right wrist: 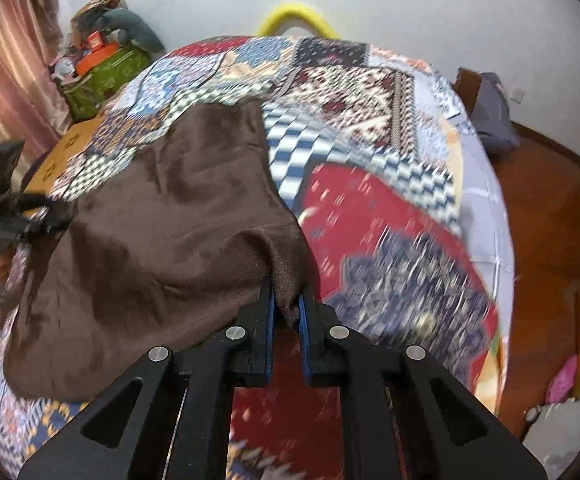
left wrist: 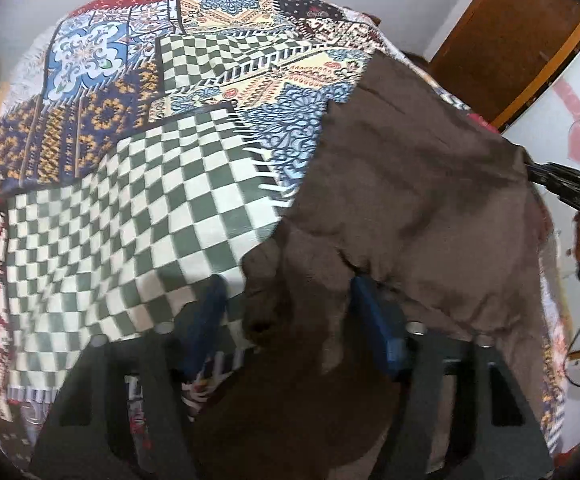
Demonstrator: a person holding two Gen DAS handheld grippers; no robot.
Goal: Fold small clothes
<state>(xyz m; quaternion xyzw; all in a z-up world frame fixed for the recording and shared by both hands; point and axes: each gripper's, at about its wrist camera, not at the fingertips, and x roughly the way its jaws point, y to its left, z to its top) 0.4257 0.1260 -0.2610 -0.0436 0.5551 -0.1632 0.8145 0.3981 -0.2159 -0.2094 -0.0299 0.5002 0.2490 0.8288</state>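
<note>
Patchwork bedspread point(right wrist: 370, 216) is carrying the brown garment point(right wrist: 161, 216). Right gripper point(right wrist: 287, 312) is pinching its corner near the bed's near edge; left gripper point(left wrist: 285, 312), jaws half open, is straddling loose cloth (not pinched). Folding is underway: the left needs to close next.

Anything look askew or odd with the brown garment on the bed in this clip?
Nothing damaged. The brown garment lies rumpled and skewed across the patchwork bedspread, not yet flat. The right gripper pinches one bunched corner. A fold bulges between the left gripper's fingers, which are not clamped on it.
</note>
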